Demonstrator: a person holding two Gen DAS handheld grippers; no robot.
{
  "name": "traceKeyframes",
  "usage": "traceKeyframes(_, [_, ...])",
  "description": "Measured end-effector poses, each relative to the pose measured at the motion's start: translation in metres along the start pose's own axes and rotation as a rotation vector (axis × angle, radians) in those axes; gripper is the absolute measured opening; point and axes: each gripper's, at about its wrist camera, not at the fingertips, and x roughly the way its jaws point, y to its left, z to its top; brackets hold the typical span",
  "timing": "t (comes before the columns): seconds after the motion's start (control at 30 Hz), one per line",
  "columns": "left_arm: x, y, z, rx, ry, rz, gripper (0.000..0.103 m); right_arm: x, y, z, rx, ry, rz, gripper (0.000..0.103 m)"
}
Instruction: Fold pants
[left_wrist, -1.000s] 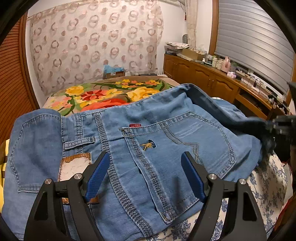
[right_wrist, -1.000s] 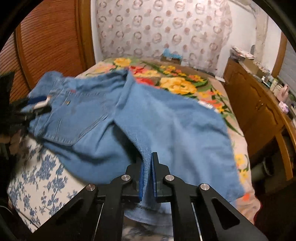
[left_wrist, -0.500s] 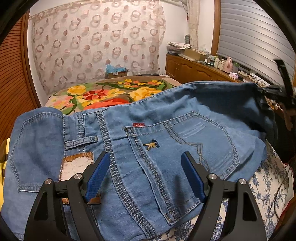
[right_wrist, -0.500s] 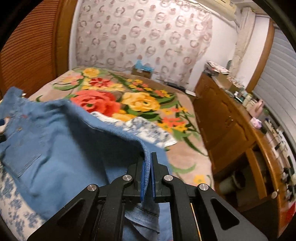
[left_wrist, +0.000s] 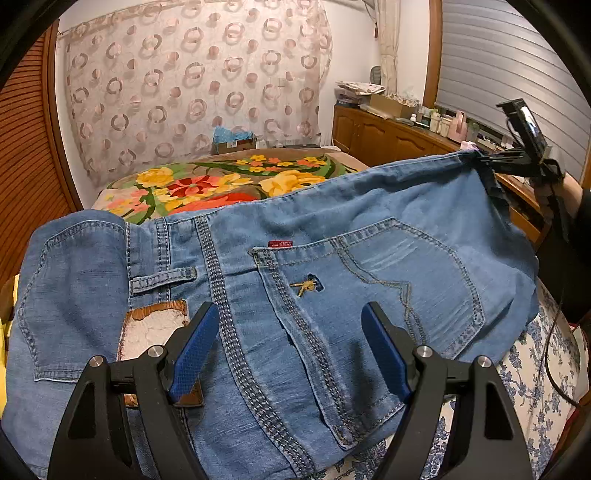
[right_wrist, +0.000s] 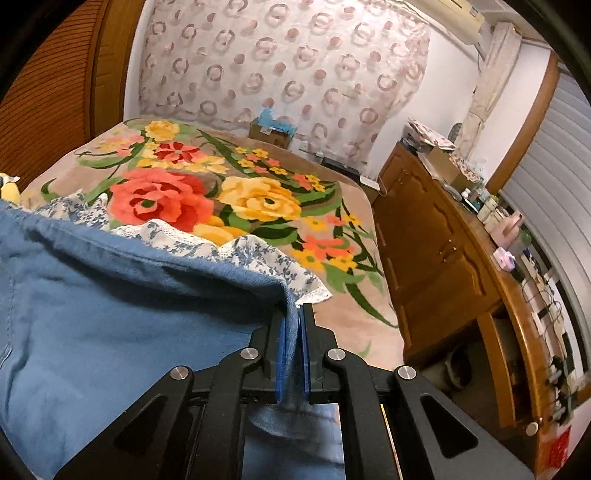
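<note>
Since a second ago the pants (left_wrist: 332, 266) have been drawn out to the right: their far end, bunched low at the right edge before, now hangs stretched and lifted off the bed (right_wrist: 258, 173), while the seat and back pocket (left_wrist: 373, 295) lie where they were, near the left gripper (left_wrist: 288, 354). That far end is pinched in the right gripper (right_wrist: 293, 354), whose blue fingers (right_wrist: 281, 354) are closed tight on a fold of denim; the left wrist view shows it far right, holding the cloth taut. The left gripper hovers just over the seat with its fingers spread wide and nothing between them; whether they touch the fabric cannot be told. The step in hand looks like spreading a leg out flat before folding. To do it well, the pull should likely stay even and low so the denim lies smooth, and the left fingers could pin the waist area so the whole garment does not slide across the blue-flowered sheet (left_wrist: 535, 376). Beyond lie the flowered blanket (left_wrist: 207, 188) and a wooden cabinet (right_wrist: 436, 236) at right.
</note>
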Motion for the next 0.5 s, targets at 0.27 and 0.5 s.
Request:
traceKeyframes(0.27, [0.002, 0.002, -0.002, -0.001, 0.004, 0.001, 0.08, 0.006, -0.017, -0.006, 0.099, 0.031, 0.022, 0.044])
traceKeyframes(0.5, [0.004, 0.004, -0.004, 0.003, 0.003, 0.004, 0.08, -0.021, -0.033, -0.019, 0.177, 0.013, 0.061, 0.053])
